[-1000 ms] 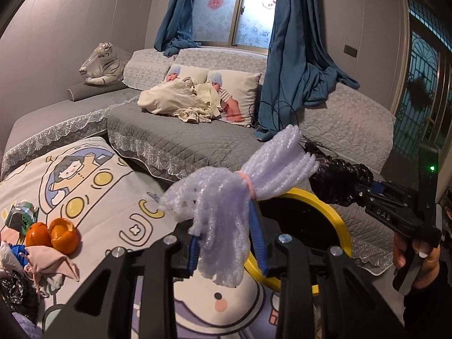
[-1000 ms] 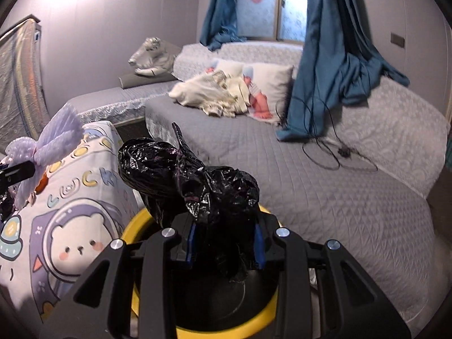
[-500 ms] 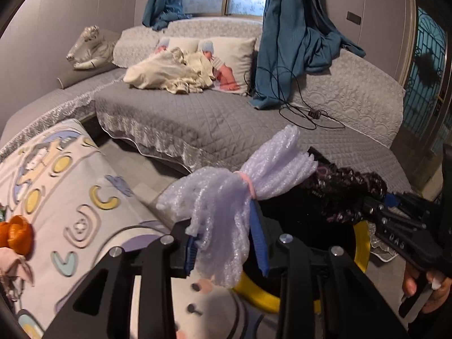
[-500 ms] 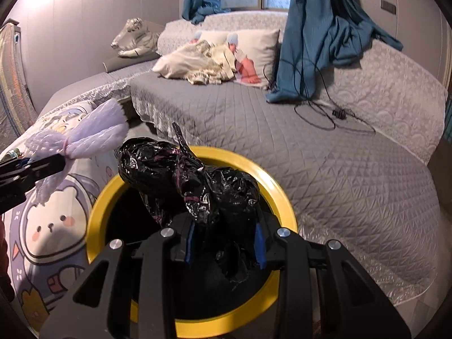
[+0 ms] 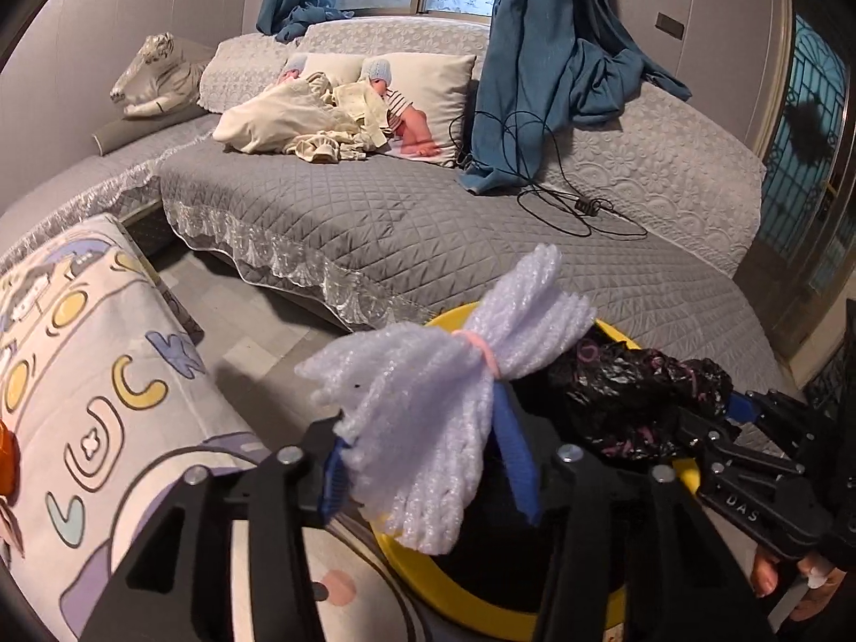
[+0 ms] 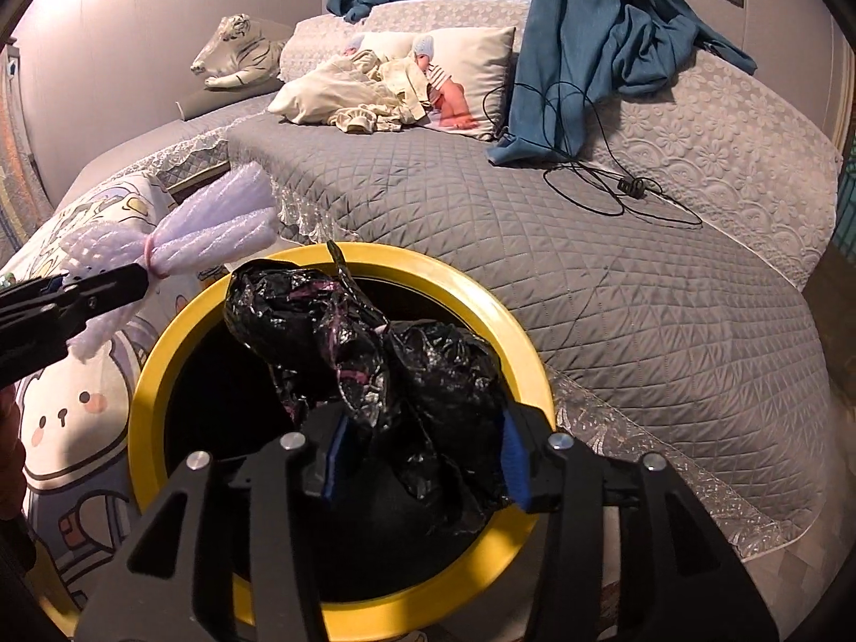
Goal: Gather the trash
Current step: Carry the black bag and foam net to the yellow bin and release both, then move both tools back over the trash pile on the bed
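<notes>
My left gripper (image 5: 428,460) is shut on a white foam-net bundle (image 5: 428,401) tied in the middle with a pink band. It holds the bundle at the near left rim of the yellow-rimmed trash bin (image 5: 422,572). My right gripper (image 6: 422,460) is shut on a crumpled black plastic bag (image 6: 374,364) and holds it above the bin's dark opening, inside the yellow rim (image 6: 513,331). The foam-net bundle (image 6: 214,230) and the left gripper also show at the left of the right wrist view. The black bag (image 5: 636,401) also shows in the left wrist view.
A cartoon-print cloth (image 5: 91,374) covers the table left of the bin. A grey quilted sofa (image 5: 428,214) runs behind, with pillows and clothes (image 5: 321,117), a black cable (image 5: 567,203), blue curtains (image 5: 556,53) and a toy tiger (image 5: 155,75).
Both grippers moved forward and down over the bin with their loads still held. The bin now fills more of the right wrist view; the table's oranges slid out of view.
</notes>
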The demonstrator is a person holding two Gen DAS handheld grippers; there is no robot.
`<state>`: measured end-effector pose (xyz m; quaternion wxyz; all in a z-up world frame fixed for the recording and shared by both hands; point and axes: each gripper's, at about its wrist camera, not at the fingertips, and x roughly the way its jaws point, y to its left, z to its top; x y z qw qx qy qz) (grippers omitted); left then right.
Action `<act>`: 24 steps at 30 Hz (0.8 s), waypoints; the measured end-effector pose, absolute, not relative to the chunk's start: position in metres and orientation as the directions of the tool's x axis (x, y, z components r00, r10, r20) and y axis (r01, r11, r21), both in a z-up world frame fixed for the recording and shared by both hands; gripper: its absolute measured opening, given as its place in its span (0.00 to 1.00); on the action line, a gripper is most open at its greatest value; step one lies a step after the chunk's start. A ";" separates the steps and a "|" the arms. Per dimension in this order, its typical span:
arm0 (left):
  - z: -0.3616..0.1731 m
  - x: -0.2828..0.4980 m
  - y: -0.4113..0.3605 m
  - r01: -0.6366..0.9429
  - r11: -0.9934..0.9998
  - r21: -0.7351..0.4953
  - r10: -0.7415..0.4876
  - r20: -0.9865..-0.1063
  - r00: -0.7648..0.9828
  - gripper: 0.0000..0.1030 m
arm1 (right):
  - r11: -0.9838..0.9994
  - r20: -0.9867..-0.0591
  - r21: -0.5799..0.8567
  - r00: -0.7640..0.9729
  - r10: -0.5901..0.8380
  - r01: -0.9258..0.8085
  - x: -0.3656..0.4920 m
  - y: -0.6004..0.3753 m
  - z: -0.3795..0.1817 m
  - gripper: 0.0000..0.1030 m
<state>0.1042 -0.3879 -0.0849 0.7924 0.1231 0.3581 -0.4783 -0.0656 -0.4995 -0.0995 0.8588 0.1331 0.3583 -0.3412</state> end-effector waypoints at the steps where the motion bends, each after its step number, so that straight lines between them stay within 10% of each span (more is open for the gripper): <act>1: -0.085 0.105 -0.387 0.840 0.521 -0.149 -0.667 -0.685 0.292 0.51 | 0.729 -0.709 -0.009 0.510 -0.487 0.684 -0.066 -0.500 -0.100 0.49; 13: -0.070 0.109 -0.372 0.811 0.552 -0.192 -0.702 -0.632 0.328 0.87 | 0.706 -0.693 0.016 0.517 -0.503 0.708 -0.075 -0.505 -0.086 0.71; 24: -0.040 0.131 -0.311 0.736 0.630 -0.246 -0.714 -0.555 0.426 0.93 | 0.724 -0.643 0.037 0.571 -0.510 0.689 -0.071 -0.494 -0.056 0.74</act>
